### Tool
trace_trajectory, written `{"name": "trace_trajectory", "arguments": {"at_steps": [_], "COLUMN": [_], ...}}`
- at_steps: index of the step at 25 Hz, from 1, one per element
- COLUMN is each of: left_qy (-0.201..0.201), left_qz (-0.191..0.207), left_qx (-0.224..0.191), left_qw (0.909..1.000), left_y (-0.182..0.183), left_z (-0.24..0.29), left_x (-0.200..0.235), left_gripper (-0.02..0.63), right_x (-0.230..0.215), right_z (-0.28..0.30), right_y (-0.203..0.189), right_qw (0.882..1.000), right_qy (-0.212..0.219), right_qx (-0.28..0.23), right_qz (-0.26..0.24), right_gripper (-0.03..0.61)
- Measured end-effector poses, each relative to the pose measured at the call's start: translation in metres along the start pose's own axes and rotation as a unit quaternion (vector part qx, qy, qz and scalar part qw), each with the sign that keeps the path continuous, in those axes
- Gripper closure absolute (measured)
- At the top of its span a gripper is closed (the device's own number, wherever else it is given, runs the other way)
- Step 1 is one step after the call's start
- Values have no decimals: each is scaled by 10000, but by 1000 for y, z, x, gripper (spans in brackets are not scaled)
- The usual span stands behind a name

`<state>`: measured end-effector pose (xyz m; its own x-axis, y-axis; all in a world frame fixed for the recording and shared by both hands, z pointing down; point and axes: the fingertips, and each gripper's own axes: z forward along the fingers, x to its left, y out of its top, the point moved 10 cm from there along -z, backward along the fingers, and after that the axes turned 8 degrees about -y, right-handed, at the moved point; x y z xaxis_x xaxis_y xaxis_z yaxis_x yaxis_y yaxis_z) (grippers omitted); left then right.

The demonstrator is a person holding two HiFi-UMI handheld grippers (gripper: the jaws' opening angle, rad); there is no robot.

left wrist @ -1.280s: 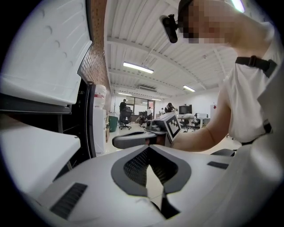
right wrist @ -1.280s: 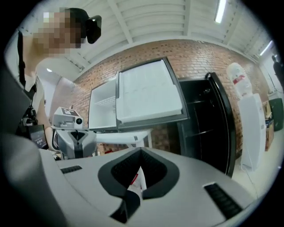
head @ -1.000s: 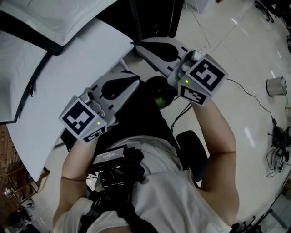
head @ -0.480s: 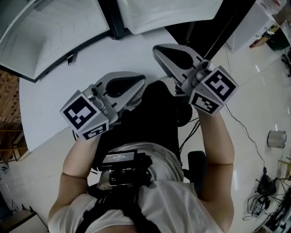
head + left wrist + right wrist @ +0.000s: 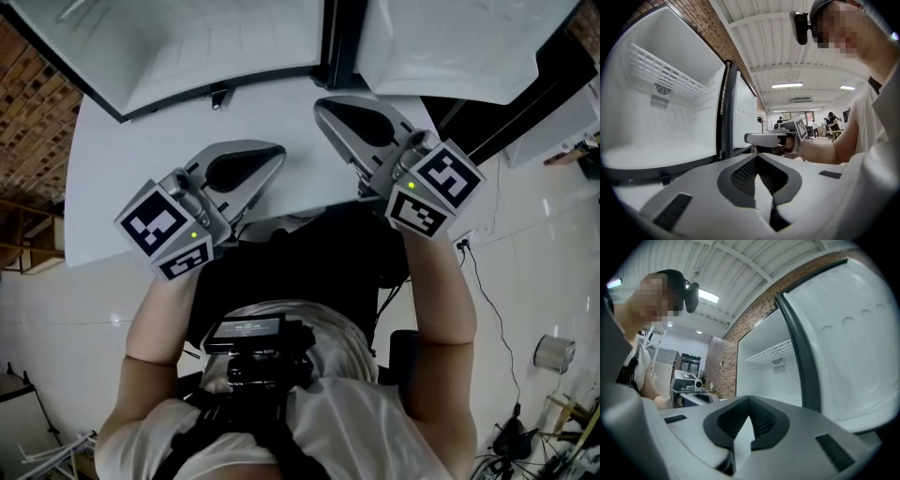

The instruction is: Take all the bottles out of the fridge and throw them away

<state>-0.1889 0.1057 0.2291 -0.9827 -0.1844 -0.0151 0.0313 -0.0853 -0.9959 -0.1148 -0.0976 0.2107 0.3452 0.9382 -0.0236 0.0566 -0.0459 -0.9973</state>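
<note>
The fridge (image 5: 670, 126) stands open just ahead of both grippers, against a brick wall (image 5: 708, 23). In the left gripper view its near compartment shows white walls, a slatted grille (image 5: 665, 70) across the upper back and a round vent (image 5: 661, 89) below the grille; nothing else can be made out inside it. A dark upright divider (image 5: 725, 108) borders this compartment, with another white panel (image 5: 743, 117) just beyond it. The right gripper view looks into the same kind of white compartment (image 5: 764, 376) past a dark frame (image 5: 799, 348), with the moulded inner face of the open door (image 5: 853, 348) to the right. The left gripper (image 5: 272, 155) and the right gripper (image 5: 323, 103) are held side by side and apart, level, pointing towards the fridge. The left gripper's jaws are together with nothing between them (image 5: 757, 157), and the right gripper's jaws are likewise pressed together and hold nothing (image 5: 749, 401). From the left gripper view the right gripper (image 5: 754, 138) shows just beside the white panel, gripped in the person's hand (image 5: 790, 140).
</note>
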Motion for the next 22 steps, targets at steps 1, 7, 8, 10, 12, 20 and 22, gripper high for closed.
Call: {"name": "trace_trajectory", "arguments": {"at_steps": [1, 7, 8, 10, 12, 20, 22], "left_qy": [140, 881, 979, 1166, 1350, 1479, 1498], "left_qz": [-19, -208, -236, -281, -313, -421, -492], "left_qx": [1, -40, -38, -24, 7, 170, 287], "left_qw": [9999, 9959, 9949, 9928, 9903, 9880, 9871], "left_y": [-1, -10, -12, -16, -22, -30, -32], "left_z": [-10, -70, -79, -94, -105, -110, -109], "left_x": [5, 32, 36, 45, 53, 73, 78], "left_gripper": [604, 604, 604, 604, 604, 604, 603], "right_x": [4, 31, 36, 45, 53, 59, 57], "right_z": [10, 67, 75, 93, 109, 142, 142], "right_y": [-2, -15, -19, -25, -31, -42, -43], "right_qw": [10000, 9982, 9977, 9965, 9955, 9946, 9945], "right_qy": [95, 574, 651, 794, 903, 832, 757], "right_qx": [22, 176, 204, 239, 279, 623, 725], "right_qz": [8, 32, 51, 99, 118, -35, -30], "right_gripper": [578, 578, 578, 578, 578, 578, 578]}}
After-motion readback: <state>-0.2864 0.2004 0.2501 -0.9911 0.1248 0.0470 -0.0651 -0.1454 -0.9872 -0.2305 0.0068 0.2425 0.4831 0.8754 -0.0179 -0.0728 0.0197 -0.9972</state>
